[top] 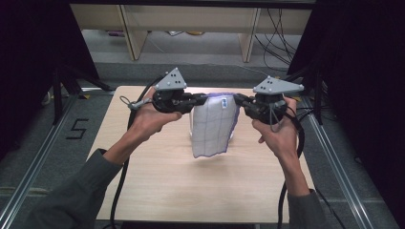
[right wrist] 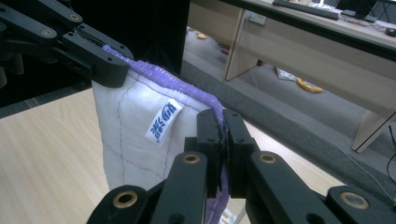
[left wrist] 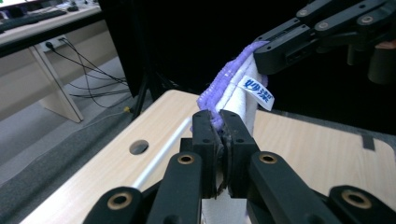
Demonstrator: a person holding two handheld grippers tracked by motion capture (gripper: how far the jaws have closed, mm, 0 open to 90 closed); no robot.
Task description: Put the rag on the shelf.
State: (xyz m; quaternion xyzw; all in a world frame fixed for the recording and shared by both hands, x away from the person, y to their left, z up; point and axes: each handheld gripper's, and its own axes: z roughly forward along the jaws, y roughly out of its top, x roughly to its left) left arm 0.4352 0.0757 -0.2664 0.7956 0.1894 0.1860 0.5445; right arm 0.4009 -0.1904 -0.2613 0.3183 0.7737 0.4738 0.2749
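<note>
A white quilted cloth (top: 212,125) with a purple hem and a small blue-printed label (right wrist: 163,122) hangs above the middle of the wooden table (top: 157,186). My left gripper (top: 204,99) is shut on its top left corner, my right gripper (top: 236,99) is shut on its top right corner, and the top hem sags a little between them. In the left gripper view the jaws pinch the purple edge (left wrist: 212,119), with the right gripper (left wrist: 266,58) clamped on the far corner. In the right gripper view the jaws pinch the hem (right wrist: 219,122), and the left gripper (right wrist: 109,70) holds the other corner.
The table has a round hole (left wrist: 138,147) near one edge and a metal frame rail (top: 38,162) along each side. Wooden desk legs (top: 133,33) and loose cables (top: 279,43) lie on the floor beyond the table. Dark curtains stand at both sides.
</note>
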